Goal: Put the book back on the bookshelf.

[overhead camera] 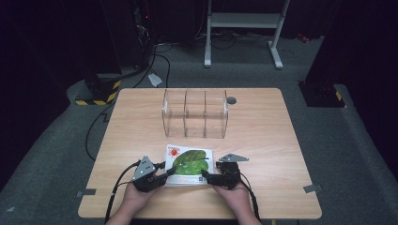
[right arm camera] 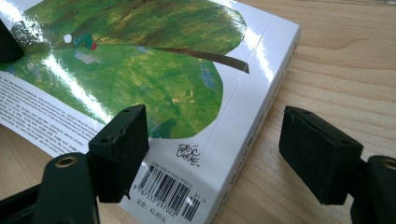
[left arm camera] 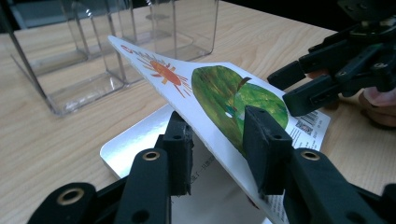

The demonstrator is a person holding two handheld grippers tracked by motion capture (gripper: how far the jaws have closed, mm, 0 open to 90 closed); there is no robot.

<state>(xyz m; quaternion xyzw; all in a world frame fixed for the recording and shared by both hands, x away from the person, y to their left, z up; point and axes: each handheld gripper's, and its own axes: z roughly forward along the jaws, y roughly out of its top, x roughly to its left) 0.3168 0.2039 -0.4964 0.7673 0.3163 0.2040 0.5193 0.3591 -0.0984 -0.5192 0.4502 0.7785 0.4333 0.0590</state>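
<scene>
Left gripper view: the left gripper (left arm camera: 217, 144) has its jaws clenched on the book (left arm camera: 224, 100) cover, lifting it off the table (left arm camera: 56, 140). The right gripper (right arm camera: 212, 156) straddles the spine, jaws released. The clear organizer (overhead camera: 195, 115) beyond awaits; storing remains.

A wooden table (overhead camera: 263, 140) fills the middle of the frame. Near its lower centre lies a picture book (overhead camera: 189, 165) with a green leaf and a small red sun on its cover. The left gripper (overhead camera: 164, 176) meets the book's lower left corner, and the right gripper (overhead camera: 206, 178) meets its lower right edge; whether their jaws clamp cannot be told. Above the book, well apart, stands a clear plastic organizer (overhead camera: 195, 114) with three compartments. A small dark disc (overhead camera: 231, 100) lies just to its upper right.
</scene>
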